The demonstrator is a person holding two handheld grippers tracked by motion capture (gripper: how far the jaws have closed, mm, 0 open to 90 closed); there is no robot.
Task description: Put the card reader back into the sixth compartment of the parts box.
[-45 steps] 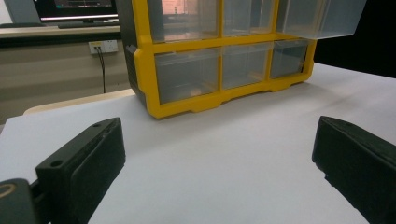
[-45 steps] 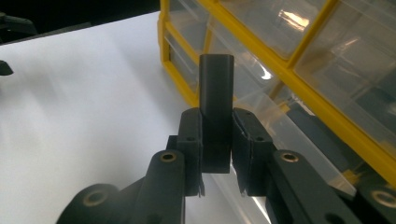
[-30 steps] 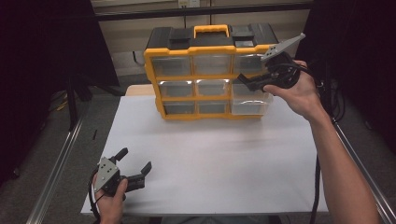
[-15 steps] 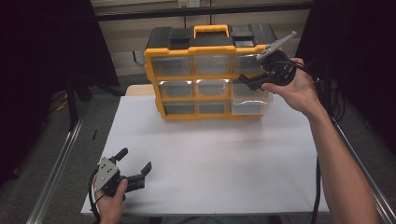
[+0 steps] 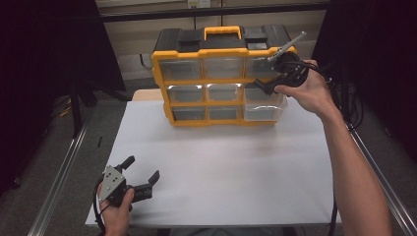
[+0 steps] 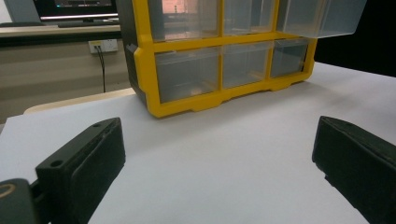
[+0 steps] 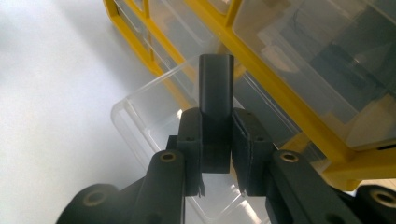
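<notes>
A yellow and black organizer [image 5: 162, 83] with clear drawers stands at the back of the white table [image 5: 236, 172]. Its middle right drawer [image 5: 265, 105] is pulled out. My right gripper [image 5: 262, 88] hovers just above that drawer, shut on a small dark grey block. In the right gripper view the block [image 7: 215, 88] sticks up from between the pads of the right gripper [image 7: 215, 144], over the open clear drawer [image 7: 149, 126]. My left gripper [image 5: 142, 169] rests near the table's front left corner, open and holding nothing. The left gripper [image 6: 215, 154] faces the organizer [image 6: 187, 105].
Dark floor and metal rails [image 5: 64, 167] flank the table on both sides. A black carrying handle and lid top the organizer [image 5: 222, 33]. Bare white tabletop [image 5: 221, 162] lies between my left gripper and the organizer.
My right hand has shifted slightly up and tilted a little at the organizer's right side, still gripping the block. The left gripper has stayed put.
</notes>
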